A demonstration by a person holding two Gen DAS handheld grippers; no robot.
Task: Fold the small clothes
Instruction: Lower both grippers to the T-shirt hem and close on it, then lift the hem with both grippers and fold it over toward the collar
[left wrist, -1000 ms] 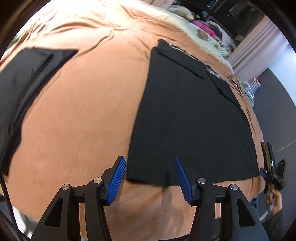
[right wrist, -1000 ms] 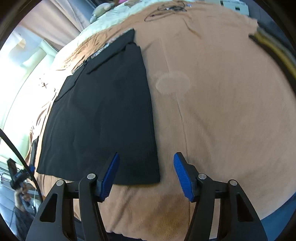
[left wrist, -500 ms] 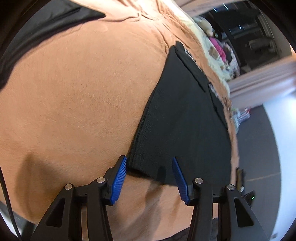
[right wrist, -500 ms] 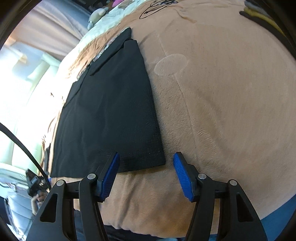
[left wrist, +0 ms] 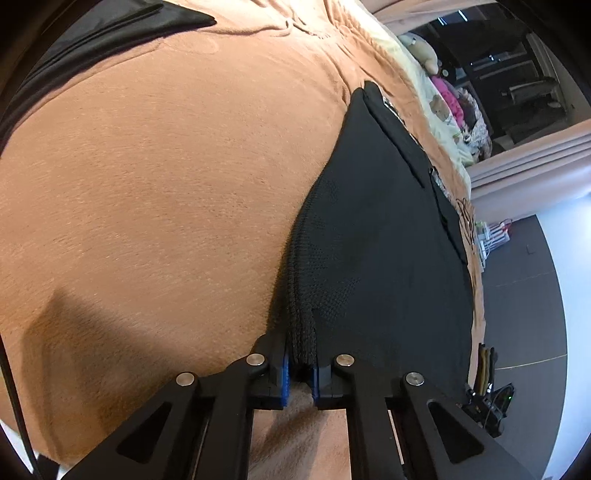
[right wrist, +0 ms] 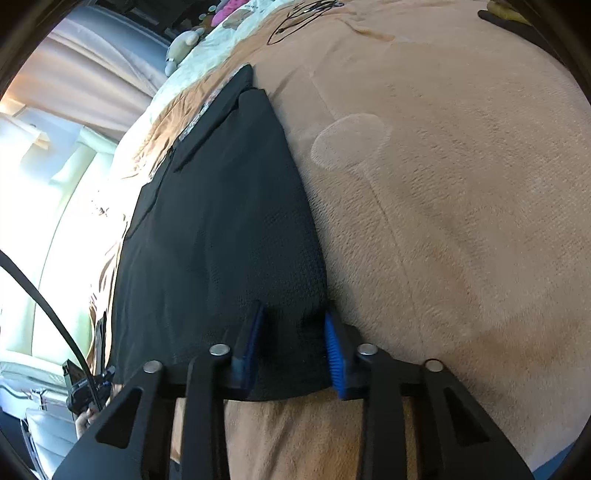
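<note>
- Black garment [left wrist: 376,236]: lies flat on the orange-brown blanket [left wrist: 155,177], running from the near edge of the bed up toward the far side; its near corner is bunched and lifted slightly off the blanket.
- Left wrist view: left gripper [left wrist: 300,363] is closed down to a narrow slit, blue pads pressing from both sides on the gathered near-left corner of the garment. The knit edge stands up in a ridge between the pads.
- Same view, surroundings: a second dark cloth [left wrist: 74,48] lies at the upper left of the blanket, well apart from the garment. Soft toys [left wrist: 424,51] sit at the far end of the bed; curtains [left wrist: 532,166] hang at right. The other gripper shows small at the lower right edge. Nothing lies between the pads and the corner.
- Right wrist view: right gripper [right wrist: 293,343] is partly open and its jaws are closing. The near-right corner of the garment [right wrist: 221,229] lies between the blue pads; the right pad sits at the garment's side edge, the left pad rests on the cloth. Whether the pads already pinch is unclear.
- Same view, surroundings: a pale round mark [right wrist: 351,140] shows on the blanket [right wrist: 461,221] just right of the garment. A thin black cable [right wrist: 291,18] lies on the far blanket. A hand [right wrist: 85,421] with the other gripper appears at lower left.
</note>
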